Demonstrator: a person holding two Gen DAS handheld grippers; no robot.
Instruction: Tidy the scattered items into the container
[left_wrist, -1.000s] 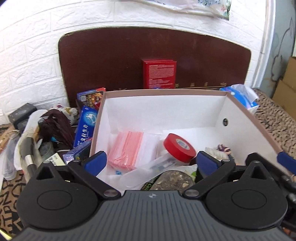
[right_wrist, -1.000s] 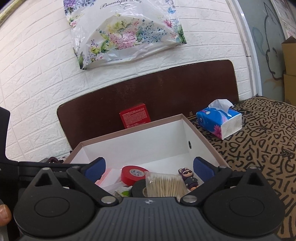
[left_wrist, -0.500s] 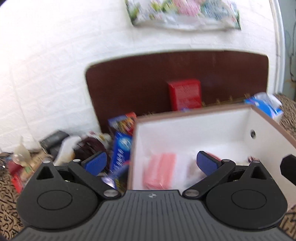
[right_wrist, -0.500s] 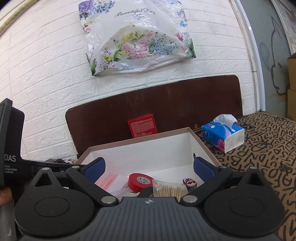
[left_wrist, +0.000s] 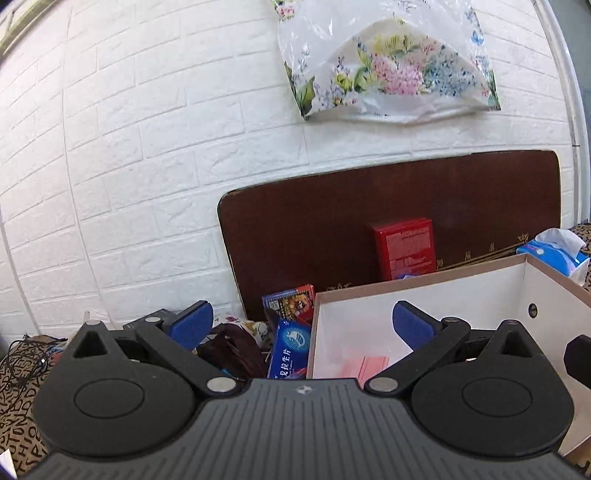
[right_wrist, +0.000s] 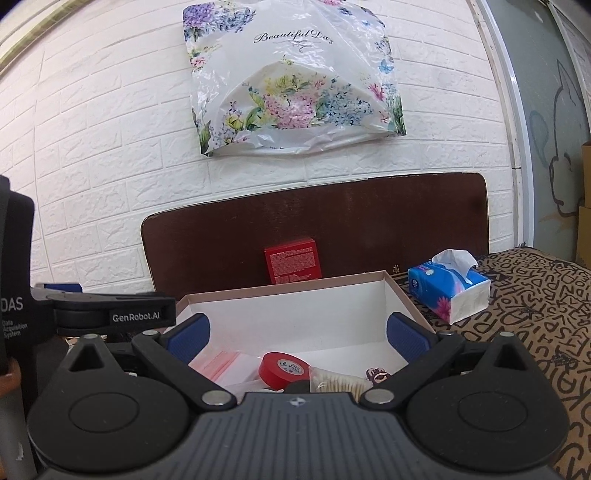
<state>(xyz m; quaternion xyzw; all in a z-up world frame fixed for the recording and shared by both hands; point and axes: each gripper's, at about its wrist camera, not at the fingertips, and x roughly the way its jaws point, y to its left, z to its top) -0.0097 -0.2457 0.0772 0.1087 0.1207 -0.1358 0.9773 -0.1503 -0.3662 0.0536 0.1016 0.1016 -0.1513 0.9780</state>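
Tape roll (right_wrist: 283, 369) lies in the box (right_wrist: 280, 317) — tissue pack (right_wrist: 448, 291) right of it.

A shallow box (right_wrist: 288, 291), white inside with a pinkish-brown rim, sits open on the patterned cloth. Inside lie a red tape roll (right_wrist: 283, 369), pink-edged zip bags (right_wrist: 225, 363), a packet of cotton swabs (right_wrist: 340, 382) and a small figurine (right_wrist: 376, 376). Left of it, outside, blue cartons (left_wrist: 290, 350) lean against its wall beside a dark tangled bundle (left_wrist: 232, 349).

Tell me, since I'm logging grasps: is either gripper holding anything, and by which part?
Nothing is held. The left gripper and right gripper are both open and empty above the box.
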